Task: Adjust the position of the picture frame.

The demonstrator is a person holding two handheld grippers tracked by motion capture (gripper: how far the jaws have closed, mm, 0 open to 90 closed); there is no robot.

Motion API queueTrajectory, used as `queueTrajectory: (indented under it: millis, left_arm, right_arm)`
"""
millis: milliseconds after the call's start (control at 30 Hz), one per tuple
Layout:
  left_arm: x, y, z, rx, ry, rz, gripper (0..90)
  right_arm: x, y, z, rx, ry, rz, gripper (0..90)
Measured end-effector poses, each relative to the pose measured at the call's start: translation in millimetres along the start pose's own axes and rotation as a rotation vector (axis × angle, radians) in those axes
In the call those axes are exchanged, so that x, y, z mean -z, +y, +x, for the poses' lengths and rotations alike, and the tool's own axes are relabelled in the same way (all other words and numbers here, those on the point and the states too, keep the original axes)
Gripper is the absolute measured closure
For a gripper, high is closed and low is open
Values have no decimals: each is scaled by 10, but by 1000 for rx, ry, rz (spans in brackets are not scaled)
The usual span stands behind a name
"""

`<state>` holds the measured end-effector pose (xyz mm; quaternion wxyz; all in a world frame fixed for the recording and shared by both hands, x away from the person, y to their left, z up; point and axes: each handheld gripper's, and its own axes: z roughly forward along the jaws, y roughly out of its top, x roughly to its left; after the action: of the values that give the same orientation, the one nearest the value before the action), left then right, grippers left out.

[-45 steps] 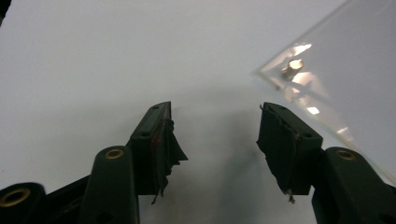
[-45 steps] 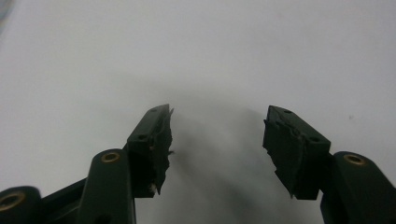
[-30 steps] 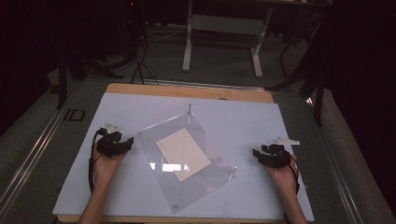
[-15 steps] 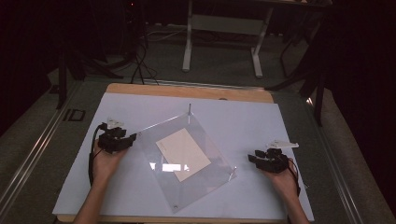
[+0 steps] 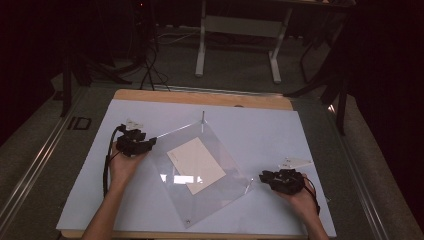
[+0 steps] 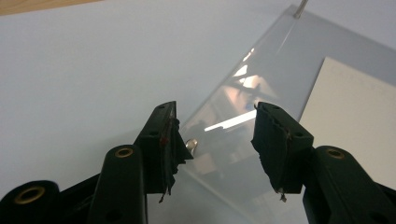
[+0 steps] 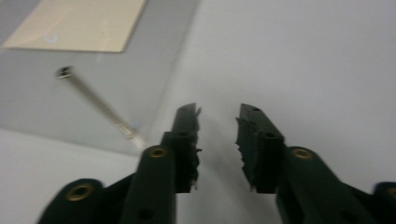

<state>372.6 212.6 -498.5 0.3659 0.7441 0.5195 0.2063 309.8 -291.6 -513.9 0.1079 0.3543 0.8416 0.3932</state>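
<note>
Centrally, clear acrylic sheet [image 5: 200, 170] with cream card [image 5: 196, 165] inside, on white table [image 5: 260, 135].

Left gripper [image 6: 215, 140] open over the clear acrylic sheet's [image 6: 261, 84] corner screw [image 6: 191, 145]; cream paper card [image 6: 355, 116] on that sheet.

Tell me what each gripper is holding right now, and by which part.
Nothing is held. The left gripper stands open at the clear sheet's left corner; the right gripper, whose jaws have just been closing, has only bare table between them.
</note>
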Motion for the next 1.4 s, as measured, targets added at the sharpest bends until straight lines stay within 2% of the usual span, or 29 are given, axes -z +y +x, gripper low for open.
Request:
queueTrajectory:
  millis: [67,133,167,300,367,467,533,667,733,833,967,1067,1133,1200,1333,1400]
  left_arm:
    - [-22,21,-28,-8,-1,0,501]
    - [-36,27,-46,-12,-7,1,501]
    - [-43,32,-54,-19,-7,4,501]
    - [-57,58,-84,-31,-12,4,498]
    - [-61,81,-100,-36,-13,4,496]
    - [-73,104,-115,-40,-14,5,494]
    - [-89,115,-124,-42,-15,5,494]
    - [-106,128,-149,-48,-15,10,494]
    - [-123,147,-170,-56,-18,11,494]
    - [-146,171,-185,-62,-17,11,494]
    - [-193,213,-201,-69,-22,9,496]
    - [-218,237,-220,-75,-34,4,498]
    - [-272,283,-255,-97,-29,18,498]
    - [-292,298,-264,-103,-32,22,501]
    - [-370,358,-294,-116,-56,21,502]
    - [-428,417,-336,-137,-71,15,494]
  right_arm:
    - [7,1,65,28,19,2,831]
    - [13,6,119,52,31,2,858]
    - [14,9,136,62,36,3,849]
    - [-3,12,215,97,59,4,690]
    - [-12,14,236,109,74,0,666]
    - [-16,14,260,145,76,8,671]
    - [-13,6,265,145,97,12,671]
    - [-20,1,287,153,107,7,666]
    - [-33,35,313,147,125,-25,665]
    - [-65,81,343,143,117,-44,680]
    - [-150,132,404,153,103,-34,721]
    - [-212,123,424,152,92,-26,832]
    - [-218,113,419,152,88,-30,839]
    - [-215,111,425,157,82,-29,842]
    - [-216,111,440,167,68,-30,846]
    - [-217,106,437,164,68,-35,846]
